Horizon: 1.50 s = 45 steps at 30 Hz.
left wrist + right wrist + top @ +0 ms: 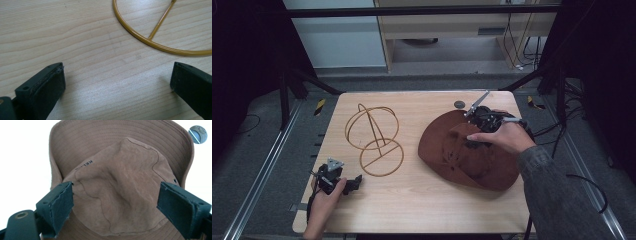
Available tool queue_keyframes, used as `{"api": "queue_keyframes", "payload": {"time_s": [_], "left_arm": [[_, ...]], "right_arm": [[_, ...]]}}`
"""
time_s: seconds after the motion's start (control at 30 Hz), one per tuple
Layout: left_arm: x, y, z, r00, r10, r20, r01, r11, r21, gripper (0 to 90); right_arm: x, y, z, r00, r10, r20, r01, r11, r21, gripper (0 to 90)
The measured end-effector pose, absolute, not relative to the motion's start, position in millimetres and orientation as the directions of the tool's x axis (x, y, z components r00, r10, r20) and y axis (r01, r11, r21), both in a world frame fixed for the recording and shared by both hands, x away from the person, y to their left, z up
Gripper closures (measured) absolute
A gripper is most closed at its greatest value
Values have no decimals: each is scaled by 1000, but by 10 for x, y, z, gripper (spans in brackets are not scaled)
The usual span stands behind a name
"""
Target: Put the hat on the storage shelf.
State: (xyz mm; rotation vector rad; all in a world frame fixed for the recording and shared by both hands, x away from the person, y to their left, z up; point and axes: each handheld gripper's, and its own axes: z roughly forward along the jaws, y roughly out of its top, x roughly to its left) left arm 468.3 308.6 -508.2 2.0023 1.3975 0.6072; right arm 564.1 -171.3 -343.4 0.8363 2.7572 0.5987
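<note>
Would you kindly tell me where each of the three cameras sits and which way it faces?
High view: fixed above the person's side, looking forward and down on the wooden table; both forearms and hands enter from below.
Left gripper view: rides the left hand-held gripper, aimed low across the tabletop at the gold wire stand; its open black jaws show.
Right gripper view: rides the right hand-held gripper, looking down on the brown hat; open jaws straddle the crown.
Shared: stand and hat both appear in the high view.
</note>
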Motion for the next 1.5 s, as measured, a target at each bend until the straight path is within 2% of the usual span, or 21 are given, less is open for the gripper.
{"api": "queue_keyframes", "payload": {"time_s": [0.2, 0.5, 1.03, 1.23, 1.5], "left_arm": [[4686, 3087, -5082, 338, 941, 23, 659, -254, 709, 0], [4685, 3088, -5082, 338, 941, 23, 659, -254, 708, 0], [4685, 3087, -5082, 338, 941, 23, 658, -254, 709, 0], [4685, 3087, -5082, 338, 941, 23, 658, -254, 709, 0], [4683, 3078, -5082, 336, 942, 19, 660, -250, 708, 0]], "right_arm": [[5711, -1689, -3461, -818, 572, -60, 492, 751, 440, 152], [5734, -1541, -3567, -833, 545, -95, 472, 789, 394, 181], [5876, -1557, -3775, -838, 538, -91, 484, 811, 328, 257], [5897, -1594, -3843, -827, 557, -67, 508, 795, 332, 286], [5924, -1657, -3895, -818, 572, -56, 520, 779, 350, 434]]}}
